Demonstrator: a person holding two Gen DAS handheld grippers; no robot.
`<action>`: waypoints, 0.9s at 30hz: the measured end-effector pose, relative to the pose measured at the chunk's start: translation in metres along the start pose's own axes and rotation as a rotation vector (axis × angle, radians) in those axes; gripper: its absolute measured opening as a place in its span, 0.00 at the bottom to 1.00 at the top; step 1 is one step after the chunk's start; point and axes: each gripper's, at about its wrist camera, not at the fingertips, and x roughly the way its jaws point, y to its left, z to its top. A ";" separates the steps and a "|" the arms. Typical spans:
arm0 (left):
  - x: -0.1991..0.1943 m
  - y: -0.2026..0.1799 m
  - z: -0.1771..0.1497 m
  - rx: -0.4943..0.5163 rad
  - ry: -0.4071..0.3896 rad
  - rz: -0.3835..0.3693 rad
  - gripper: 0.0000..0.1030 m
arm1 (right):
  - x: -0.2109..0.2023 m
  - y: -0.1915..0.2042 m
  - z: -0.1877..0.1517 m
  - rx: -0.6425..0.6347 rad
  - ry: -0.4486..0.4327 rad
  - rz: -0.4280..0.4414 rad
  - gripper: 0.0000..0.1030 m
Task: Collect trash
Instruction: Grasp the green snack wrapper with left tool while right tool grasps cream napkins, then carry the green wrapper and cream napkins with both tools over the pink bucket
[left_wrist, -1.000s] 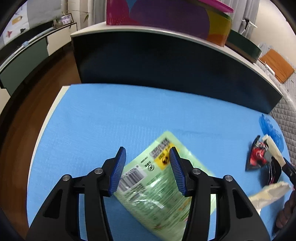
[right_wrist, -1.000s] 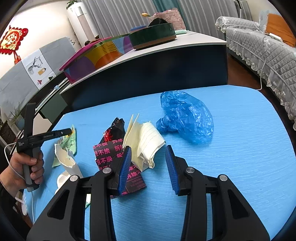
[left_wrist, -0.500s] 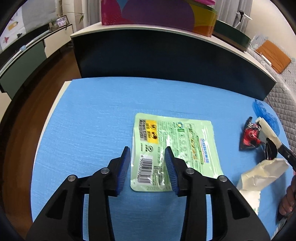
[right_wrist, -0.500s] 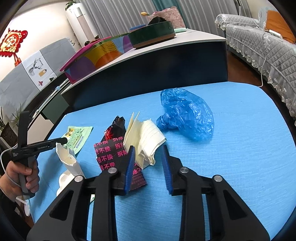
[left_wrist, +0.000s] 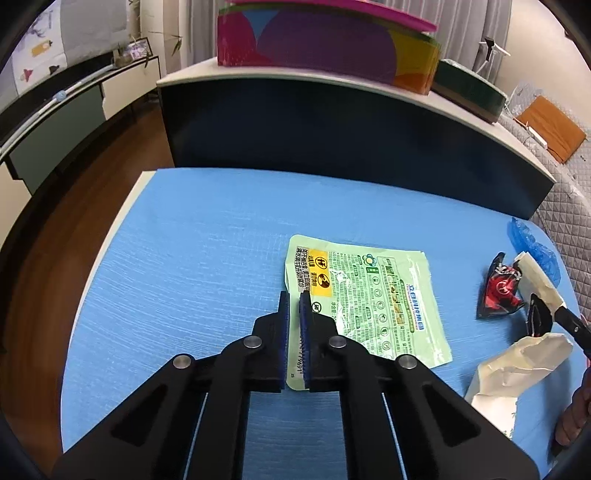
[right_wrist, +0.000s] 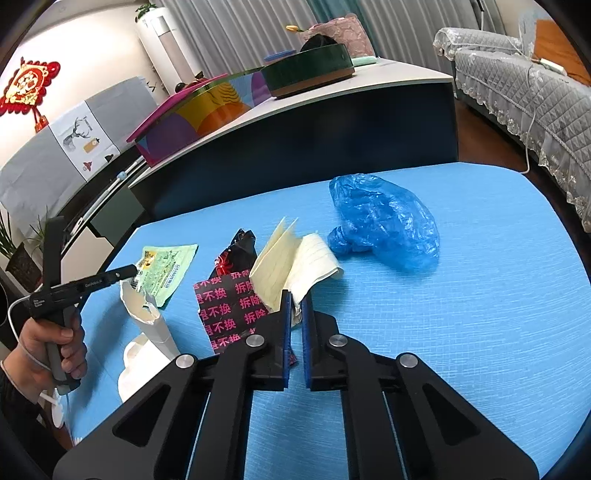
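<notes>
My left gripper (left_wrist: 294, 293) hovers over the left edge of a flat green packet (left_wrist: 369, 295) on the blue table (left_wrist: 184, 258). Its jaws are closing to a thin slit that grips nothing; the packet's barcode strip shows through the gap. My right gripper (right_wrist: 295, 295) is closing too, with its pads pressed on the lower end of a folded cream lined paper (right_wrist: 284, 254). That paper rests on a black wrapper with pink print (right_wrist: 229, 306). A crumpled blue plastic bag (right_wrist: 384, 221) lies behind it. A torn white carton (right_wrist: 147, 321) stands near the green packet (right_wrist: 166, 266).
A dark counter (left_wrist: 332, 122) walls off the table's far side and carries a colourful box (left_wrist: 314, 40) and a green round tin (right_wrist: 310, 74). Wooden floor (left_wrist: 74, 184) drops off past the left edge. A grey quilted sofa (right_wrist: 517, 74) stands at the right. A hand (right_wrist: 48, 347) holds the left gripper.
The green packet went from tilted between my left jaws to flat on the table, and the left gripper backed off and shut. The right jaws closed onto the lined paper without moving.
</notes>
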 end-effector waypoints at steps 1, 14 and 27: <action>-0.002 -0.002 0.000 0.002 -0.005 -0.002 0.05 | -0.001 0.000 -0.001 -0.003 0.001 -0.003 0.05; -0.051 -0.008 0.011 -0.030 -0.151 0.016 0.01 | -0.051 0.016 0.007 -0.044 -0.060 -0.021 0.04; -0.117 -0.038 0.005 -0.041 -0.287 0.035 0.00 | -0.154 0.020 0.016 -0.114 -0.143 -0.098 0.04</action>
